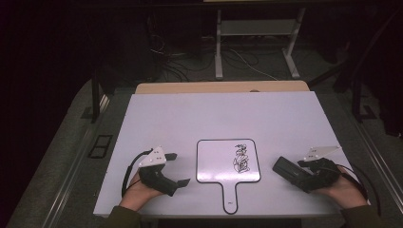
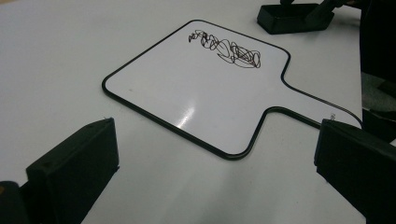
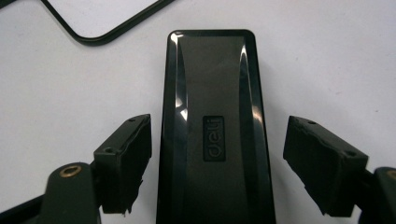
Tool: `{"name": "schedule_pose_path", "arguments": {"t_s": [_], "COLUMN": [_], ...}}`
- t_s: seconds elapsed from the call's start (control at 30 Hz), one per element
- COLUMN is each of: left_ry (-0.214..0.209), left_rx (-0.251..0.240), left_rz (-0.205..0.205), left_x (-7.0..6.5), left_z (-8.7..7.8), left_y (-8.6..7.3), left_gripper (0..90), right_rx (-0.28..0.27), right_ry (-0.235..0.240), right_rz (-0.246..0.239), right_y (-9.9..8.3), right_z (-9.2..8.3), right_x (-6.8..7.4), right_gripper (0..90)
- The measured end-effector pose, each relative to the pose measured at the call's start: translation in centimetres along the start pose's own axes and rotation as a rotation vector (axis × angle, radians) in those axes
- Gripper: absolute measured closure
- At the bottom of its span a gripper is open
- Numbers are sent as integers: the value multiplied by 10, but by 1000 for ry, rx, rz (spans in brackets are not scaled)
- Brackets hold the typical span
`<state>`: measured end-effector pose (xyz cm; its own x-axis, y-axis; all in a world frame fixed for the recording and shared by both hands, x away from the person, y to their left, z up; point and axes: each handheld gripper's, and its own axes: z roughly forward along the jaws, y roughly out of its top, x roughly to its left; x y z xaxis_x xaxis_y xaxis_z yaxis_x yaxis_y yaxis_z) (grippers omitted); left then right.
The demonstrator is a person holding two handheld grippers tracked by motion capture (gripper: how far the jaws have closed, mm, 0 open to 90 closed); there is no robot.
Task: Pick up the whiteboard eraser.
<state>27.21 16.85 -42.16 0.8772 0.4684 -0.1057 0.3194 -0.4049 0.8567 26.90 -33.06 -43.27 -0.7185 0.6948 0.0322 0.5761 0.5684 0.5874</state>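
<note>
A white paddle-shaped whiteboard (image 1: 223,164) with a black rim lies flat on the table, its handle toward me and a black scribble (image 1: 241,158) on its right side. In the left gripper view the whiteboard (image 2: 187,88) lies just ahead. My left gripper (image 1: 179,168) rests left of it, open wide, with nothing between its jaws. A black eraser (image 3: 212,93) lies on the table right of the board. My right gripper (image 3: 217,135) straddles its near end. Both pads stand a little off the eraser's sides, so the gripper is open.
The white tabletop (image 1: 190,114) has bare room behind the whiteboard. A wooden edge (image 1: 218,87) runs along its far side. Beyond it the room is dark, with a metal stand (image 1: 218,52) and cables on the floor. The table's front edge is close to both hands.
</note>
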Motion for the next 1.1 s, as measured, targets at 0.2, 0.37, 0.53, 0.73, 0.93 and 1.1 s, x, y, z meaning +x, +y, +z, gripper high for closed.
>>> {"name": "schedule_pose_path", "arguments": {"t_s": [0.2,0.37,0.53,0.73,0.93,1.1], "left_ry": [1,1,1,-4,-3,-4], "left_rx": [0,1,2,1,1,3], "left_rz": [-1,2,1,-1,0,-3], "left_x": [0,0,0,-1,0,-1], "left_z": [0,0,0,1,1,1], "left_y": [0,0,0,0,0,0], "left_gripper": [0,0,0,0,0,0], "right_rx": [8,8,22,26,28,31], "right_ry": [-1,-2,-10,-13,-10,-6], "right_rz": [2,4,-8,-20,-22,-30], "right_y": [0,0,0,0,1,1], "right_z": [1,1,3,4,4,4], "right_x": [0,0,1,2,2,3], "right_gripper": [241,268,271,306,334,362]}}
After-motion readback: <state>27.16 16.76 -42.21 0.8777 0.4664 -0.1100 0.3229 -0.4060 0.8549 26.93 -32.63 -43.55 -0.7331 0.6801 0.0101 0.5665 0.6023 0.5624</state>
